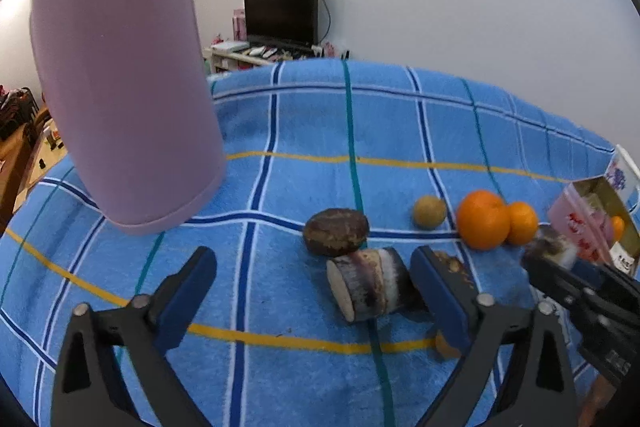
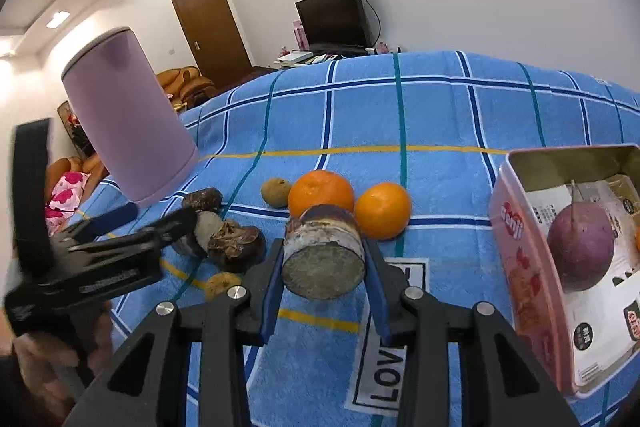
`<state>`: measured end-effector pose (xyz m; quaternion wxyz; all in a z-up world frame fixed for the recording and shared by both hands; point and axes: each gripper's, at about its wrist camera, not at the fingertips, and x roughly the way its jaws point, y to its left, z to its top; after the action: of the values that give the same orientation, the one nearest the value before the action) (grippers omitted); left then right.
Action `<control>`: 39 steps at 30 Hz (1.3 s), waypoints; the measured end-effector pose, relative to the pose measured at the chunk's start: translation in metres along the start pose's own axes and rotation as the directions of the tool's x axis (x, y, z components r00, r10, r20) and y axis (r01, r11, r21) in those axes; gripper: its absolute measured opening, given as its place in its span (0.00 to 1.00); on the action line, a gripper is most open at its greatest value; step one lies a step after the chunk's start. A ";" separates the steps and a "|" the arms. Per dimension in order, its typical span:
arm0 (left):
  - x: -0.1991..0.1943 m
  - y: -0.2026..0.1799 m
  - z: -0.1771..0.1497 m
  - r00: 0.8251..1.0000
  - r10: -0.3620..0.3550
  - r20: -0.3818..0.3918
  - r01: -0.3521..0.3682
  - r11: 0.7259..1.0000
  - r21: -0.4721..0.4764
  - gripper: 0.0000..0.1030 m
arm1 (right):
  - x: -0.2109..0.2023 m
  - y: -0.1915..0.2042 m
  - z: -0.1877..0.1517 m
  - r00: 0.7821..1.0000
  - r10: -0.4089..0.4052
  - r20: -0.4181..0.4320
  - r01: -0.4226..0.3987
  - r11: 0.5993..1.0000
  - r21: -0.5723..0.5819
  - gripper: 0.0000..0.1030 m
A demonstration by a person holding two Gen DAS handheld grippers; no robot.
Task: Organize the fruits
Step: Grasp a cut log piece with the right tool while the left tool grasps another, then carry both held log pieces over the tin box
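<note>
right gripper [image 2: 324, 267]: closed on cut sugarcane piece [image 2: 324, 259] | left gripper [image 1: 316, 291]: jaws wide, holding nothing | pink tin [image 2: 520, 267]: holds purple fruit [image 2: 580, 247]

Fuzzy terry cloth [image 2: 440, 115] in blue checks covering everything. Matt, smooth lilac plastic on the jug [image 2: 128, 119]. Glossy printed metal for the tin [image 2: 520, 239], shiny bare inside. Dimpled, slightly shiny oranges [image 2: 320, 193]. Rough, barky stub [image 2: 324, 259] with a dull cut face. Matt black plastic gripper [image 2: 324, 291], blue rubbery pads.

a home: television [image 2: 335, 19], sofa [image 2: 185, 79], wooden door [image 2: 211, 27].
</note>
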<state>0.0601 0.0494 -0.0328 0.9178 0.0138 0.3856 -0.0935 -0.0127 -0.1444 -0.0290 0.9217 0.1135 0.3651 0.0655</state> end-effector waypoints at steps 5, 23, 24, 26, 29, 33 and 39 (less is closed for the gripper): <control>0.018 -0.003 -0.001 0.997 -0.036 -0.069 0.034 0.999 -0.030 0.85 | -0.003 0.002 -0.002 1.000 0.020 -0.002 -0.020 1.000 -0.004 0.38; 0.014 0.005 -0.005 0.987 -0.150 -0.050 0.146 0.986 -0.078 0.46 | -0.002 0.012 -0.003 0.999 0.001 0.042 0.001 0.999 -0.047 0.38; 0.008 0.007 -0.006 0.988 -0.156 -0.015 0.154 0.985 -0.081 0.46 | -0.004 0.013 -0.003 0.998 -0.004 0.056 0.007 0.999 -0.054 0.38; -0.006 0.007 -0.006 0.986 -0.152 0.061 0.156 0.985 -0.072 0.46 | -0.008 0.015 -0.002 0.996 -0.011 0.084 0.017 0.998 -0.068 0.38; -0.026 0.000 -0.007 0.974 -0.134 0.183 0.142 0.989 -0.033 0.46 | -0.018 0.016 -0.001 0.991 0.003 0.133 0.008 0.997 -0.079 0.38; -0.044 -0.014 -0.009 0.955 -0.101 0.279 0.097 0.995 0.027 0.46 | -0.028 0.018 0.001 0.983 0.044 0.179 -0.028 0.996 -0.089 0.38; -0.052 -0.026 -0.010 0.950 -0.087 0.299 0.076 0.996 0.046 0.46 | -0.038 0.014 0.002 0.976 0.032 0.215 -0.012 0.996 -0.091 0.38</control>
<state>0.0126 0.0337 -0.0022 0.9607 -0.0010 0.2402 -0.1388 -0.0391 -0.1389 0.0014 0.9592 0.0830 0.2583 0.0792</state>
